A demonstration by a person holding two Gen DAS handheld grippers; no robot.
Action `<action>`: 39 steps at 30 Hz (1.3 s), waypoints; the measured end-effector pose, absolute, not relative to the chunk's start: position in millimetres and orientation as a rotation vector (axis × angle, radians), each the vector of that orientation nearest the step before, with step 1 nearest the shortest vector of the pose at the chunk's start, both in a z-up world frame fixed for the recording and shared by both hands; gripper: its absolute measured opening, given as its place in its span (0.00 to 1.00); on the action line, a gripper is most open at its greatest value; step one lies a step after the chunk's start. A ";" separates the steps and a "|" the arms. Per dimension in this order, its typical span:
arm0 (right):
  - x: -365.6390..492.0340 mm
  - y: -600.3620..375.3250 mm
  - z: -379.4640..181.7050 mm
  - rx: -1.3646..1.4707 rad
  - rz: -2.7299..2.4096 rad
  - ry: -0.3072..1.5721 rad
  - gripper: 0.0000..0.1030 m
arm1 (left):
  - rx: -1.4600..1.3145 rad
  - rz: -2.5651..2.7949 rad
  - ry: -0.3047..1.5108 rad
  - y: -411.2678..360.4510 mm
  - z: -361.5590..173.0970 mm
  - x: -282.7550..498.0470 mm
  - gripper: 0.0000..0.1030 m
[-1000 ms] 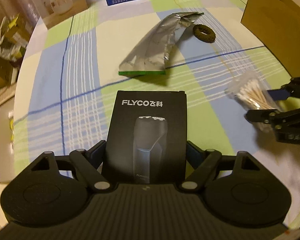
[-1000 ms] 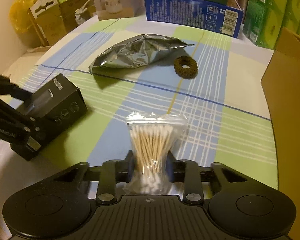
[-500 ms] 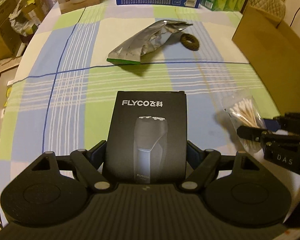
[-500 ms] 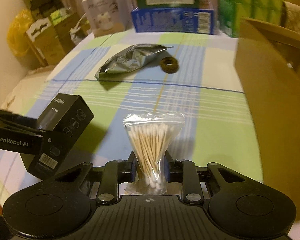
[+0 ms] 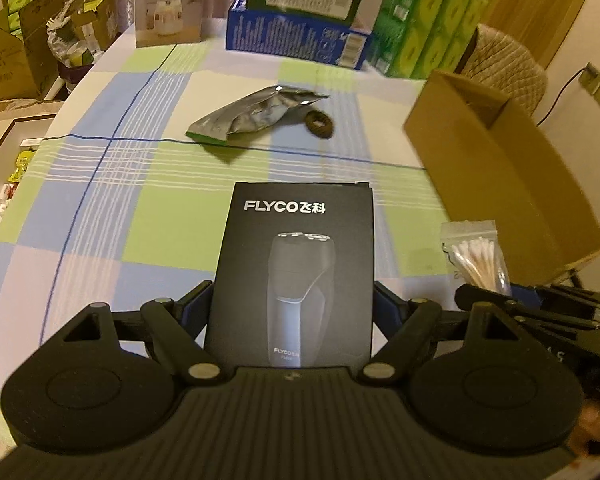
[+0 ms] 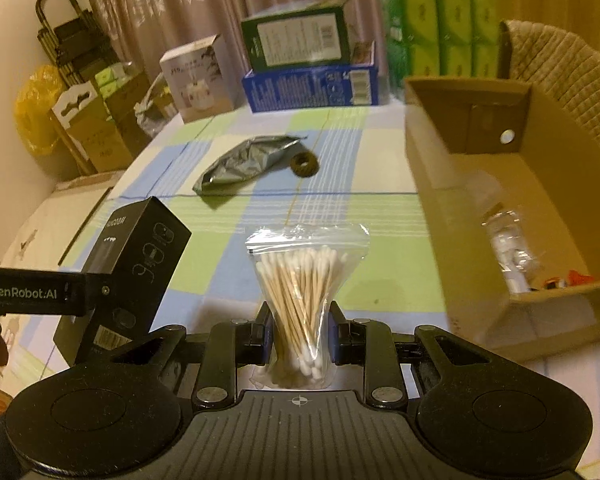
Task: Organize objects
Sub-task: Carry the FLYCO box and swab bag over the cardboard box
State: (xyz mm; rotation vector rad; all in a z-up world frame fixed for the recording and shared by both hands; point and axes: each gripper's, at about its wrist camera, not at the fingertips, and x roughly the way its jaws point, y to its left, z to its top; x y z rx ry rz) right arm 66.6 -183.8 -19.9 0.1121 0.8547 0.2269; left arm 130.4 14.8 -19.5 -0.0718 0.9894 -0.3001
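Note:
My left gripper is shut on a black shaver box, held upright above the checked tablecloth. The same box shows at the left of the right wrist view, clamped from the side. My right gripper is shut on a clear bag of cotton swabs, also seen at the right of the left wrist view as the swab bag. An open cardboard box stands to the right with a few items inside. A silver foil pouch and a dark ring lie on the cloth further back.
Blue, green and white cartons line the table's far edge. A wicker chair stands behind the cardboard box. Boxes and bags crowd the floor at the left.
Both grippers have risen with their loads and swung toward the cardboard box. Its open inside now shows in the right wrist view, and the pouch and ring look farther away.

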 end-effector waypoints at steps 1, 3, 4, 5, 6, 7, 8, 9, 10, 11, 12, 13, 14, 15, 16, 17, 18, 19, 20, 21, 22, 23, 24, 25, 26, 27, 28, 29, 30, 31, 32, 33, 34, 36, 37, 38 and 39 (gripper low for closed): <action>62.7 -185.6 -16.6 0.113 0.224 0.849 0.22 | -0.080 -0.302 0.981 12.6 -15.0 124.2 0.75; 55.5 -189.0 -10.8 0.115 0.218 0.836 0.22 | -0.092 -0.305 0.968 8.8 -8.6 115.4 0.76; 52.3 -190.9 -8.5 0.116 0.216 0.830 0.22 | -0.100 -0.305 0.962 7.0 -5.2 110.5 0.76; 49.6 -193.0 -6.2 0.118 0.215 0.825 0.22 | -0.106 -0.305 0.958 5.9 -2.3 106.8 0.76; 46.7 -194.8 -3.7 0.120 0.214 0.820 0.22 | -0.109 -0.305 0.954 4.4 0.4 103.4 0.76; 44.2 -196.4 -1.8 0.121 0.213 0.814 0.22 | -0.111 -0.305 0.948 2.8 3.6 98.8 0.76; 41.2 -198.3 0.2 0.122 0.212 0.809 0.22 | -0.110 -0.305 0.943 1.4 6.3 95.5 0.76; 39.1 -199.4 1.6 0.123 0.212 0.806 0.22 | -0.111 -0.305 0.939 0.4 8.2 93.0 0.76; 37.3 -200.8 2.8 0.126 0.210 0.803 0.22 | -0.114 -0.306 0.935 -0.6 10.6 90.0 0.76; 34.7 -202.4 4.1 0.127 0.208 0.800 0.22 | -0.117 -0.307 0.932 -1.5 12.6 87.8 0.76; 33.8 -203.7 5.0 0.128 0.207 0.798 0.22 | -0.118 -0.309 0.930 -2.3 14.1 86.2 0.76; 32.5 -204.7 6.0 0.130 0.207 0.796 0.22 | -0.117 -0.311 0.927 -3.5 15.4 84.6 0.76; 30.9 -206.3 7.1 0.133 0.206 0.794 0.22 | -0.115 -0.312 0.924 -4.9 16.9 82.7 0.76; 30.0 -207.0 8.0 0.135 0.205 0.792 0.22 | -0.115 -0.314 0.922 -5.9 18.1 80.8 0.76; 29.0 -208.2 8.7 0.137 0.205 0.791 0.22 | -0.115 -0.318 0.921 -7.0 19.0 79.6 0.76; 27.9 -209.5 9.2 0.140 0.205 0.789 0.22 | -0.115 -0.321 0.920 -8.0 20.0 77.7 0.76; 27.2 -210.5 9.6 0.142 0.205 0.787 0.22 | -0.115 -0.321 0.918 -8.7 21.0 76.4 0.76; 26.5 -211.0 10.1 0.144 0.205 0.786 0.22 | -0.113 -0.322 0.918 -9.7 21.5 75.3 0.76; 25.3 -211.0 11.0 0.144 0.205 0.784 0.22 | -0.111 -0.324 0.918 -10.6 22.1 74.3 0.76; 25.0 -211.6 11.4 0.144 0.205 0.783 0.22 | -0.110 -0.325 0.917 -10.7 22.5 73.5 0.76; 24.8 -212.3 11.9 0.144 0.204 0.782 0.22 | -0.108 -0.326 0.916 -11.6 23.3 72.5 0.76; 24.4 -213.2 12.2 0.145 0.204 0.781 0.22 | -0.107 -0.327 0.916 -12.5 24.0 71.9 0.76; 24.2 -214.2 12.4 0.146 0.203 0.779 0.22 | -0.108 -0.329 0.915 -13.3 24.5 71.2 0.76; 23.8 -215.0 12.9 0.147 0.202 0.778 0.22 | -0.107 -0.331 0.914 -14.7 24.9 70.8 0.76; 23.5 -216.1 13.1 0.148 0.201 0.777 0.22 | -0.106 -0.332 0.914 -16.0 25.1 70.7 0.76; 23.0 -217.0 13.6 0.150 0.199 0.775 0.22 | -0.105 -0.335 0.914 -17.3 25.4 70.5 0.76; 22.1 -217.8 13.7 0.152 0.197 0.774 0.22 | -0.104 -0.337 0.913 -18.7 25.8 70.1 0.76; 21.4 -219.4 13.9 0.153 0.196 0.773 0.22 | -0.102 -0.338 0.913 -19.6 26.2 70.1 0.76; 20.6 -220.1 14.3 0.154 0.194 0.772 0.22 | -0.100 -0.339 0.911 -20.7 26.6 69.9 0.76; 20.3 -221.3 14.6 0.155 0.193 0.772 0.22 | -0.099 -0.340 0.911 -21.5 26.9 69.8 0.76; 20.1 -222.4 15.0 0.155 0.191 0.771 0.22 | -0.099 -0.344 0.911 -22.1 27.4 69.8 0.76; 20.1 -223.4 15.4 0.156 0.189 0.771 0.22 | -0.099 -0.346 0.910 -22.5 27.7 70.0 0.76; 20.1 -224.1 15.5 0.156 0.188 0.771 0.22 | -0.098 -0.347 0.908 -23.9 28.2 69.7 0.76; 20.4 -225.4 15.8 0.156 0.187 0.772 0.22 | -0.097 -0.352 0.907 -25.3 28.7 69.9 0.76; 20.5 -225.6 16.0 0.156 0.186 0.772 0.22 | -0.097 -0.353 0.906 -25.8 28.8 70.0 0.76; 20.6 -225.9 16.1 0.157 0.186 0.772 0.22 | -0.097 -0.354 0.906 -26.2 28.7 70.5 0.76; 20.7 -225.9 16.1 0.157 0.186 0.772 0.22 | -0.098 -0.355 0.906 -26.5 28.4 70.7 0.76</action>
